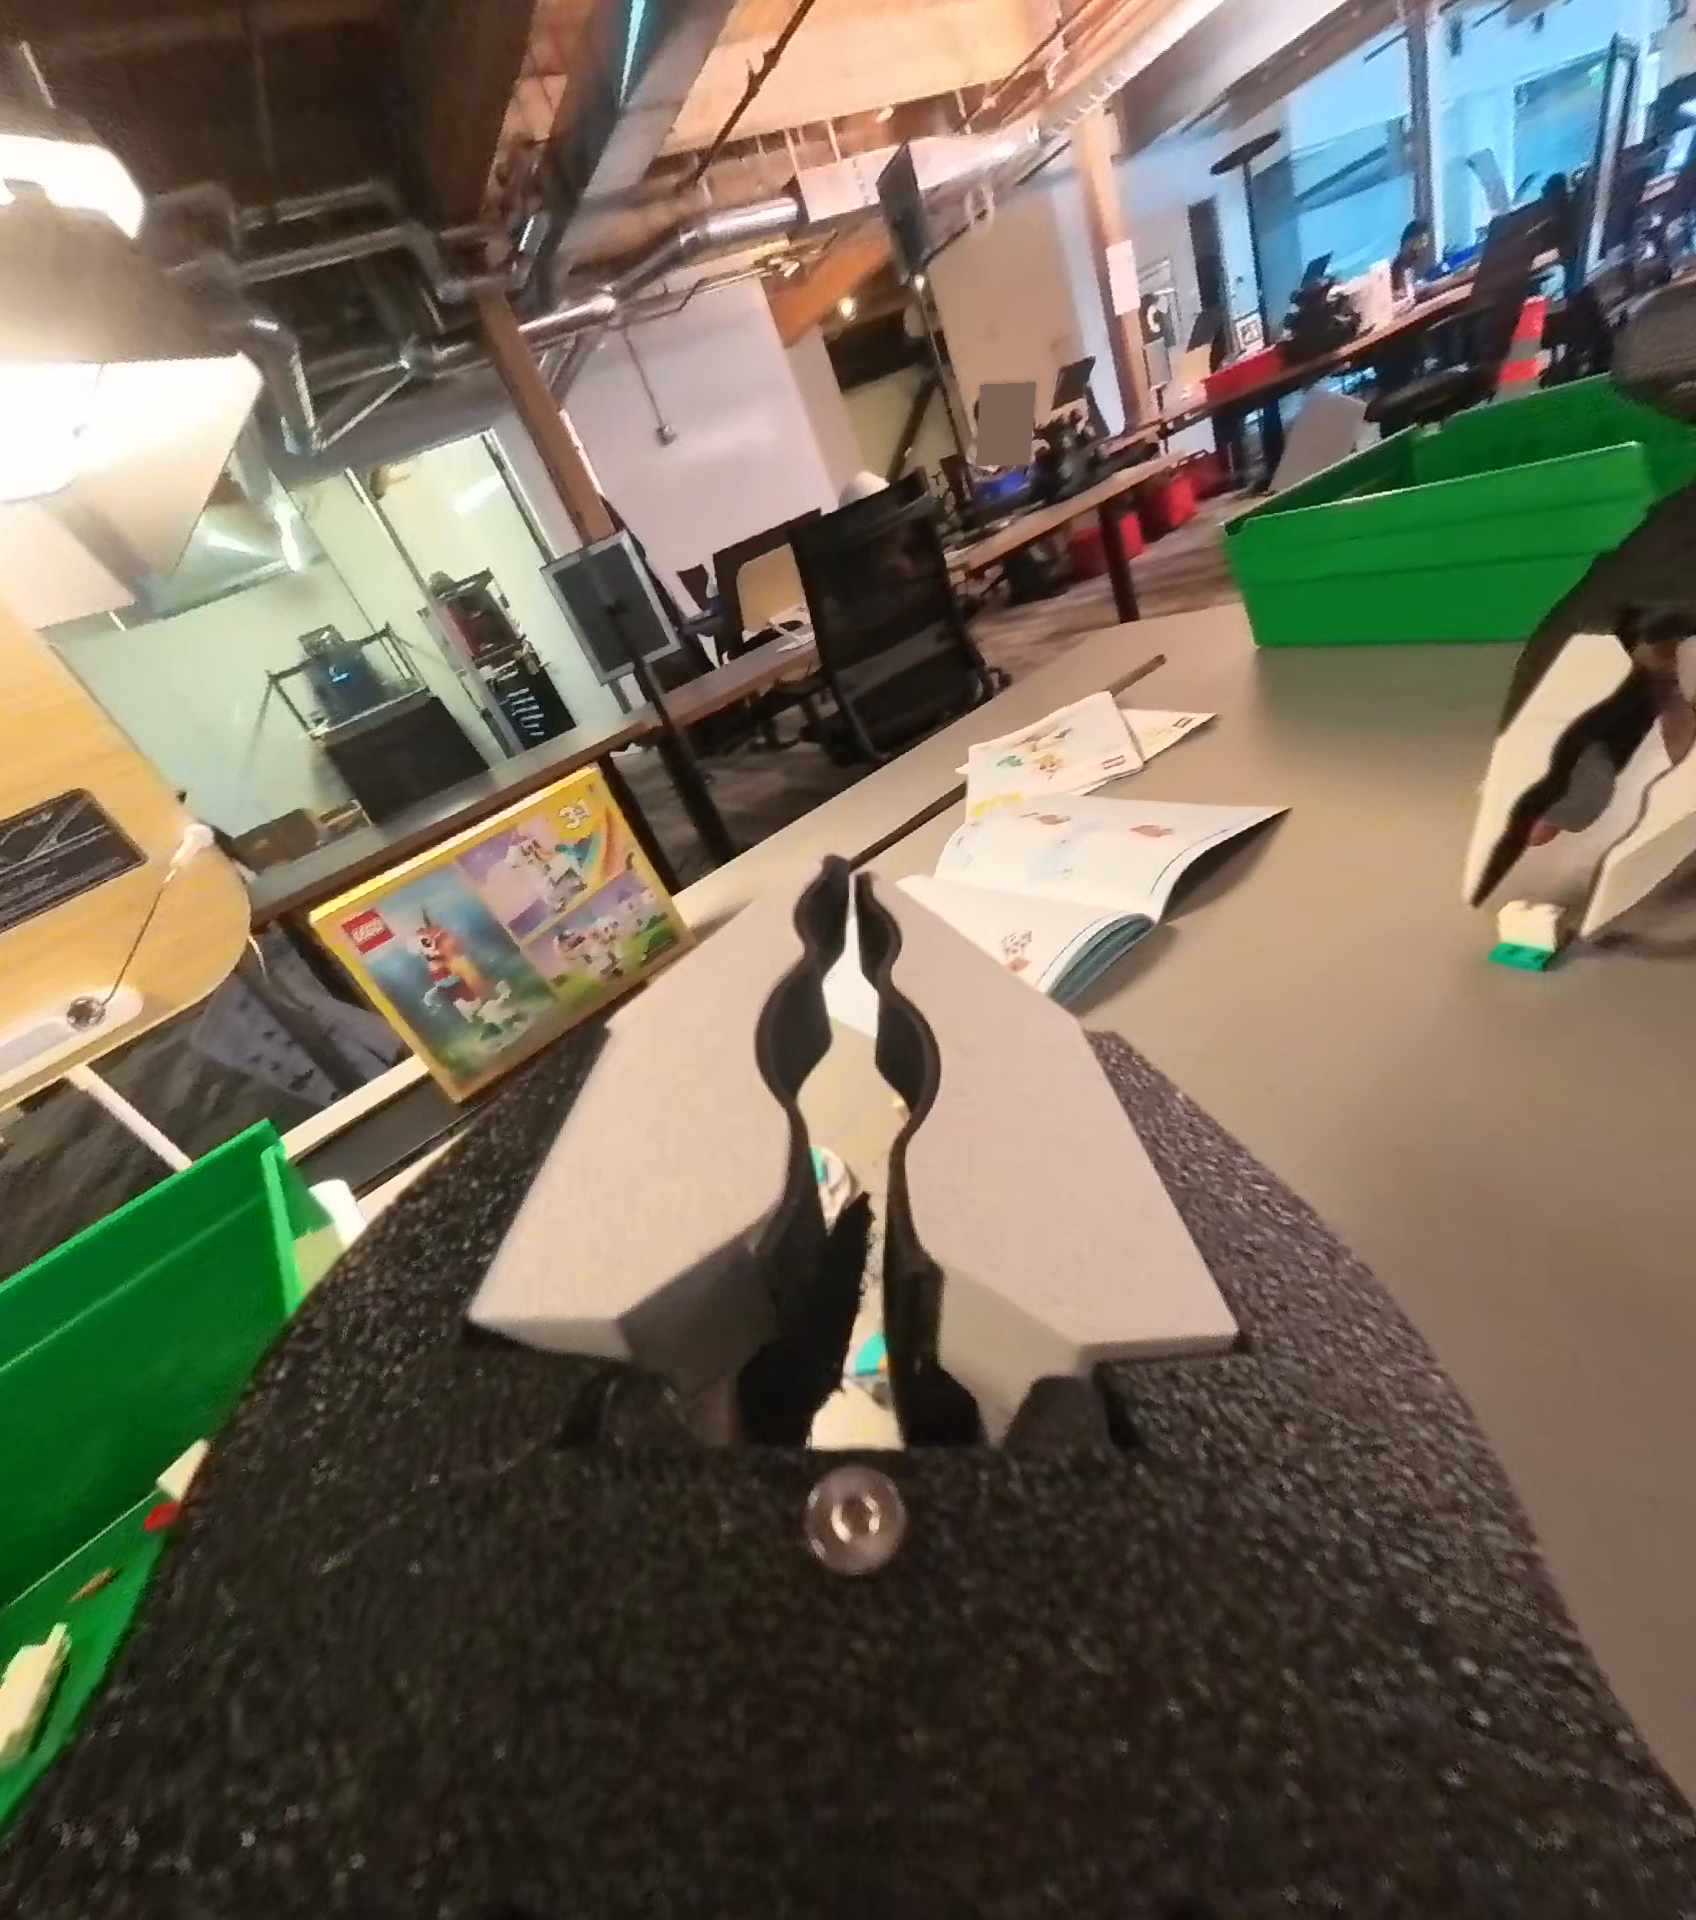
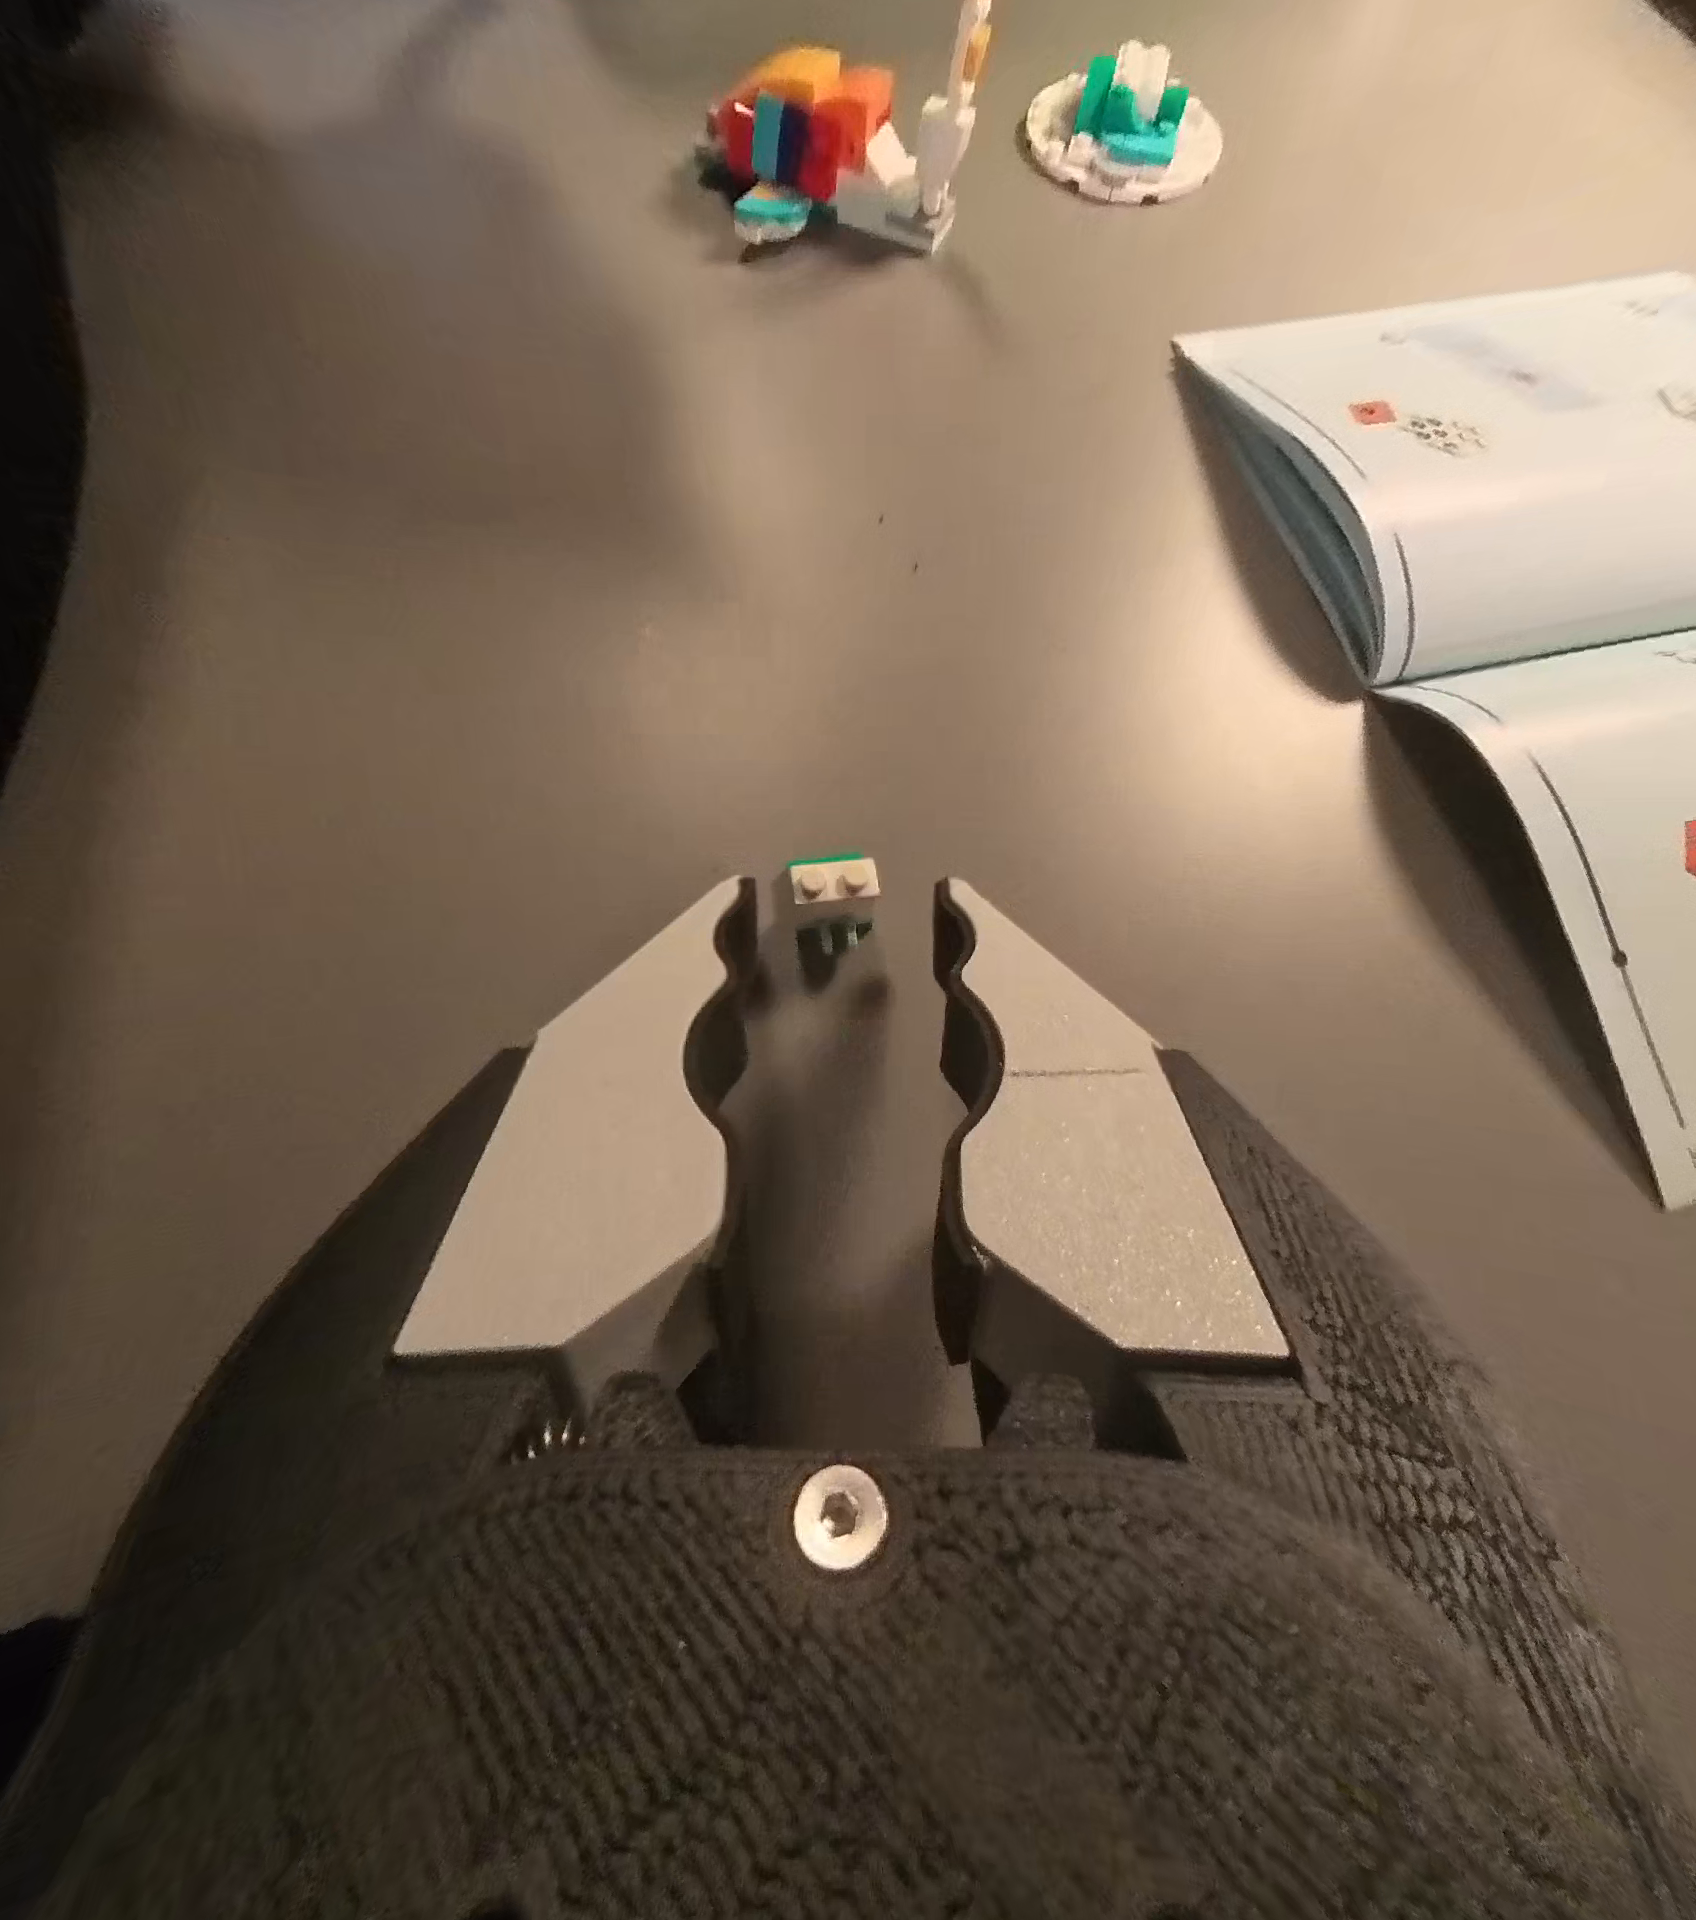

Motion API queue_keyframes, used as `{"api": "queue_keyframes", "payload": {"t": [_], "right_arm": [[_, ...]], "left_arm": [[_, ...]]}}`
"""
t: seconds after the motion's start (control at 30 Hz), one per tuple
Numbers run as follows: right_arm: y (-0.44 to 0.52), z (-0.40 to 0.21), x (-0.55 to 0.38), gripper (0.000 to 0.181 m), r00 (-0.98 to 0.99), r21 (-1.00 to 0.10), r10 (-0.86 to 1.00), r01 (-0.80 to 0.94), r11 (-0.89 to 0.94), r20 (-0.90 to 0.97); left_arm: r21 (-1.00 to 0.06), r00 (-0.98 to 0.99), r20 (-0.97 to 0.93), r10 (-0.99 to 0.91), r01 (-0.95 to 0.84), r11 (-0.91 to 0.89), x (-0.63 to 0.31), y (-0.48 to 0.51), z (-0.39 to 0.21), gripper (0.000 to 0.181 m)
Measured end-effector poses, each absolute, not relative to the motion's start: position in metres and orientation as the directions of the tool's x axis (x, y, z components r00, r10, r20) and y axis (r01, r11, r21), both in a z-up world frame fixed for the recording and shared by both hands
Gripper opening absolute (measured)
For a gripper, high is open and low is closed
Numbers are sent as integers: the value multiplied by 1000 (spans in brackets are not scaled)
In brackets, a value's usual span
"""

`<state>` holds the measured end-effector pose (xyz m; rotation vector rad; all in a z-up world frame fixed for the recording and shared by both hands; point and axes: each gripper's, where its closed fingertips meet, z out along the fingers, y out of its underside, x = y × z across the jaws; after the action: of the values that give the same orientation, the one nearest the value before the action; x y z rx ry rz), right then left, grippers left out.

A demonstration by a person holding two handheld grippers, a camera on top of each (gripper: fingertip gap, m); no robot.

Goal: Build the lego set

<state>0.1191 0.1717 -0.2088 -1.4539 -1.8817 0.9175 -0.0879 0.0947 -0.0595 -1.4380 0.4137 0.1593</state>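
So the step in hand looks like a pickup: the right gripper (image 2: 842, 894) is spread wide, with the small white-and-green brick piece (image 2: 831, 891) sat on the grey table (image 2: 408, 623) right between its fingertips, not yet pinched. From the left wrist view the same piece (image 1: 1530, 935) is seen just under those tips. The left gripper (image 1: 849, 883) is pressed nearly together with nothing visibly held at the tips; something teal and white is glimpsed low between the fingers, but what it is can't be told.

Next move, probably: the jaws get closed squarely on the piece's sides, since something that small is easily tipped or skated away.

Room-wise, plenty of bare table is left around it. The open instruction booklet (image 2: 1509, 499) is off to the right, the colourful half-built model (image 2: 823, 145) and the round white base (image 2: 1124, 130) well ahead, a green bin (image 1: 1426, 561) near the far edge.
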Motion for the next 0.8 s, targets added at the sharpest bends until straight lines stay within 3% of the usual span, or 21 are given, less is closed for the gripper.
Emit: {"api": "queue_keyframes", "payload": {"t": [0.5, 0.8], "right_arm": [[174, -217, 114, 15, -240, -771, 969, 605, 200, 63], [165, -206, 72, 15, -317, -814, 944, 525, 250, 86]], "left_arm": [[-978, 958, -174, -227, -140, 156, -98, 96, -65, 0], [-919, 932, -334, -139, -288, 270, -102, 121, -51, 0]]}}
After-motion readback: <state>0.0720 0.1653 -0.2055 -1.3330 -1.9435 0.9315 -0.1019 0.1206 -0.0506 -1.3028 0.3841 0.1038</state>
